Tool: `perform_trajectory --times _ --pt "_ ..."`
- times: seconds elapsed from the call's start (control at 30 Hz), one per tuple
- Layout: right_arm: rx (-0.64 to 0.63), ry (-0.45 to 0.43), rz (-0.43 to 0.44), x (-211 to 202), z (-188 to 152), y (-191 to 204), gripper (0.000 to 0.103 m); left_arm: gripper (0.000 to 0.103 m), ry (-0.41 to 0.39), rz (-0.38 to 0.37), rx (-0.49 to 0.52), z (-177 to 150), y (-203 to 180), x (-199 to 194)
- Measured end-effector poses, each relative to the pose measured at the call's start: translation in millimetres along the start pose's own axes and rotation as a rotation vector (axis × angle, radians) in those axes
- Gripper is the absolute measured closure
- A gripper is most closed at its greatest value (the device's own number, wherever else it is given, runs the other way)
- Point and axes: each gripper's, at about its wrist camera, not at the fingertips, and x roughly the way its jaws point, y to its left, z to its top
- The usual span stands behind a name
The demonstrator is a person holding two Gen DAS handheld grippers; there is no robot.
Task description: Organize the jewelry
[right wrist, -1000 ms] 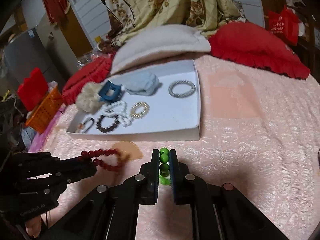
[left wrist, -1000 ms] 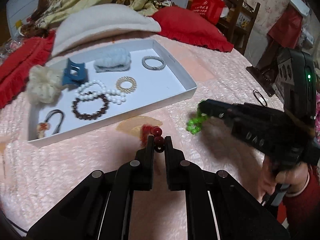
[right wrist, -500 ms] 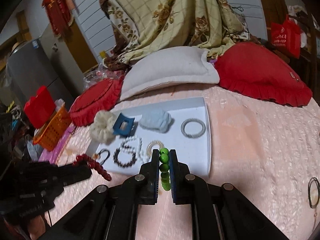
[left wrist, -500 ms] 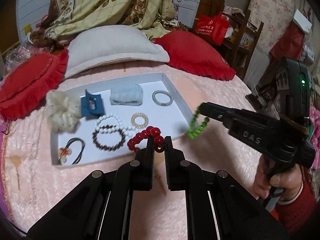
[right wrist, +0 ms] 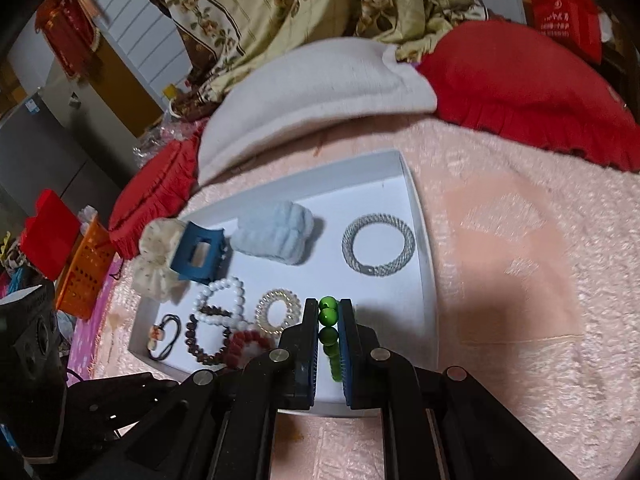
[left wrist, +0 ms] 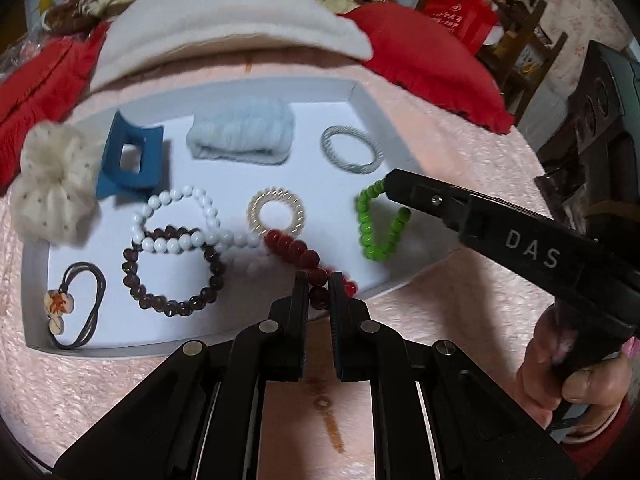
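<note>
On a bed with a pink cover [left wrist: 60, 380], the left tongs [left wrist: 319, 286] grip a red bead bracelet [left wrist: 298, 254] and the right tongs [right wrist: 329, 314] grip a green bead bracelet [left wrist: 374, 226], both bracelets hanging over the white tray [left wrist: 36, 264] of jewelry.

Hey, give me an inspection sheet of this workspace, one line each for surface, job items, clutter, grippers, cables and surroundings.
Surface: pink textured bedspread, a paler patch on it.
Job's things: white tray holding a cream scrunchie, blue claw clip, pale blue fluffy band, silver bracelet, white bead bracelet, dark bead bracelet, gold coil tie and flower hair tie.
Clutter: nothing seen on the bedspread itself.
Grippers: left gripper shut on the red bead bracelet; right gripper shut on the green bead bracelet, both over the tray.
Cables: nothing seen.
Surroundings: white pillow, red cushions, floral quilt, orange basket.
</note>
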Motion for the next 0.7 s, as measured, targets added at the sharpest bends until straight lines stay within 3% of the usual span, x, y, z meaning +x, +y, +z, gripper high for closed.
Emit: perform_trajectory --times 0.07,0.2,0.27,0.4,0.53,0.7 --pt "0.015 0.009 0.005 6.0 -1.5 -2.5 0.094 0.091 0.014 -0.013 -0.017 -1.5 6.6 1.8" --pt "0.041 0.025 -0.007 11.8 -2.0 -6.5 0.090 0.068 -0.001 -0.043 -0.039 -7.8 16.9 -11.7" --pt "0.039 0.015 -0.017 8.8 -2.5 -6.6 0.077 0.067 -0.020 -0.054 -0.042 -13.3 19.1 -23.2" --pt "0.013 -0.024 -0.043 -8.6 -7.2 -2.4 0.074 0.067 -0.054 -0.053 -0.039 -31.3 27.1 -53.1" --pt "-0.079 -0.043 -0.109 -22.1 -20.0 12.8 0.074 0.065 -0.132 0.020 -0.062 -66.6 46.8 -93.4" --pt "-0.138 -0.012 -0.092 -9.6 -34.9 39.5 0.074 0.063 -0.200 0.154 -0.107 -113.1 66.7 -121.3"
